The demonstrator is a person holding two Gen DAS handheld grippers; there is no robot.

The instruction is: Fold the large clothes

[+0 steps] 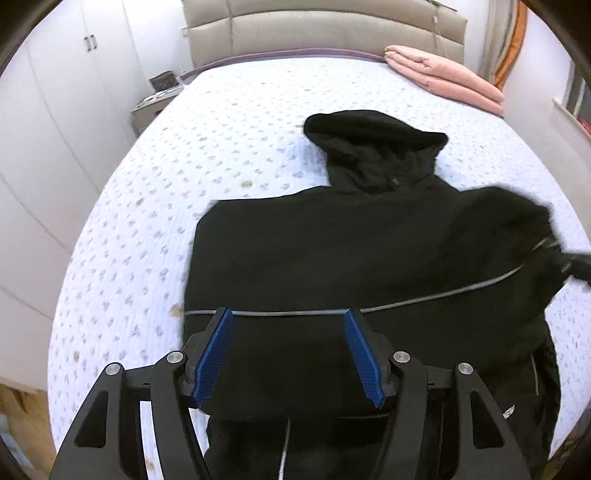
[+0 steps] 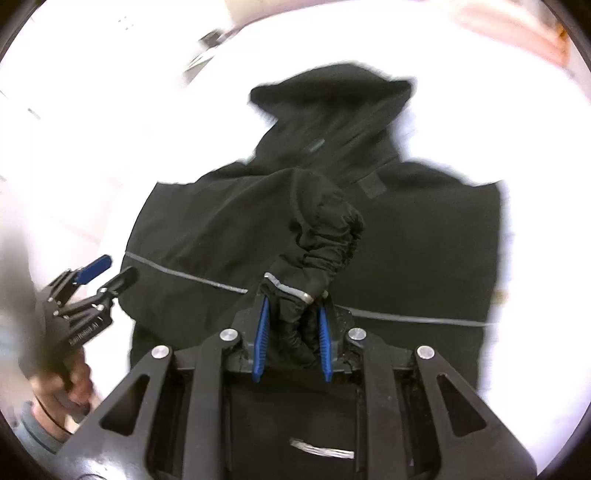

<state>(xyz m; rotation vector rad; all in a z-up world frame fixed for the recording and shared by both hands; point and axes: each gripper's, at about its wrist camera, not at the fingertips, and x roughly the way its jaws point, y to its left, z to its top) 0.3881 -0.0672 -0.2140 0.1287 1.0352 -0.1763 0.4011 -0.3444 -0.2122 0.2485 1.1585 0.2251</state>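
Left wrist view: black jacket [image 1: 332,258] lies flat on bed [image 1: 184,155], hood [image 1: 373,136] toward 12 o'clock, near the headboard [image 1: 325,33]. Fabric is matte, smooth, w/ a thin grey reflective stripe [image 1: 424,297] running across the body. Bed cover is white quilted cloth w/ small lilac flecks. Left gripper [image 1: 288,354] hovers over the hem at 6 o'clock, jaws wide apart, nothing between the ribbed blue pads [image 1: 216,356]; black frame w/ silver bolts. Folded pink quilt [image 1: 447,77] sits at 1 o'clock by the padded beige headboard. White wardrobe [image 1: 55,110] at 9–10 o'clock, small nightstand [image 1: 155,103] at 11. Sleeve [image 1: 517,225] at 3 o'clock is blurred, lifted off the bed.

Right wrist view: overexposed, bed washed to plain white, so quilt pattern is lost. It shows what the other view blurs: right gripper [image 2: 293,332] is clamped narrow on the sleeve cuff [image 2: 295,295], elastic-gathered and puckered, w/ a reflective band at its edge. Sleeve arcs up over the jacket's chest toward 12. A square patch [image 2: 373,186] shows below the hood. Left gripper [image 2: 99,277] appears at 9 o'clock, spread open beside the jacket's edge, w/ the person's hand [image 2: 70,391] at 8 o'clock gripping its handle.
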